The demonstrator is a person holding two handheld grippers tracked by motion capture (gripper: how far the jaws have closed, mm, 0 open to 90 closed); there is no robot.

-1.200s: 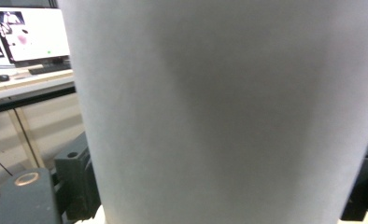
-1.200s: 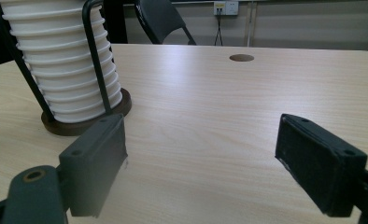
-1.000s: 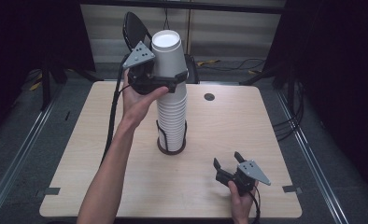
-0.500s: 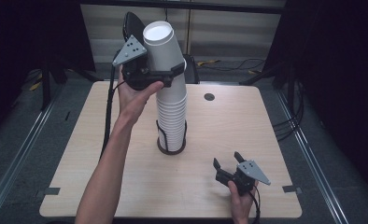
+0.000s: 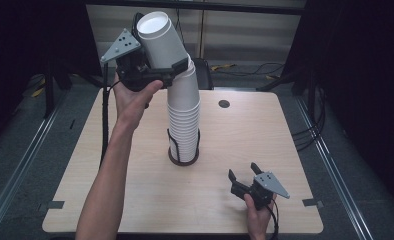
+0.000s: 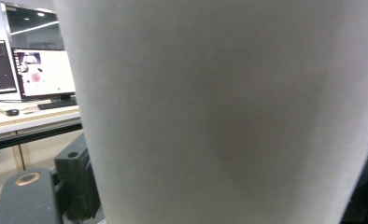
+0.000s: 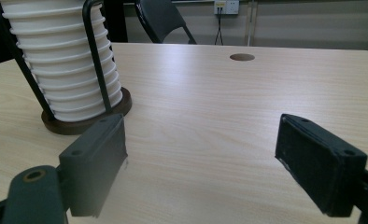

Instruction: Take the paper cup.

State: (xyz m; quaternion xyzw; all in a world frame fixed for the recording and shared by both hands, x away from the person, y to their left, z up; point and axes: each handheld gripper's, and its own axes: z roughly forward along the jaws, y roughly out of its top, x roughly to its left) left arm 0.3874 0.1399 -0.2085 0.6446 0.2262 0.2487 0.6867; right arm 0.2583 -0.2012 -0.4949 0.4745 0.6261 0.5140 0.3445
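White paper cups form a tall nested stack [image 5: 184, 120] seated in a dark round wire holder [image 5: 183, 156] at the middle of the table [image 5: 265, 135]. The left gripper [image 5: 157, 62] is clamped on the top cup [image 5: 159, 37], which is raised above the holder and tipped away from the stack towards the person's left, mouth facing up and outward. My reading is that the tilt serves to break the cup free of the ones nested beneath it; the upper part of the stack leans with it, so separation looks incomplete. In the left gripper view the cup wall [image 6: 219, 112] sits right against the lens and hides the jaws.

To the right of the holder and nearer the person, the right gripper [image 5: 242, 177] rests low over the table, jaws spread wide with nothing between them, pads [image 7: 95, 163] well apart. It appears parked, possibly ready to steady the stack.

The holder's upright wires [image 7: 94, 56] keep the lower cups in line. No brand, label or legible writing shows on the cups, holder or grippers.
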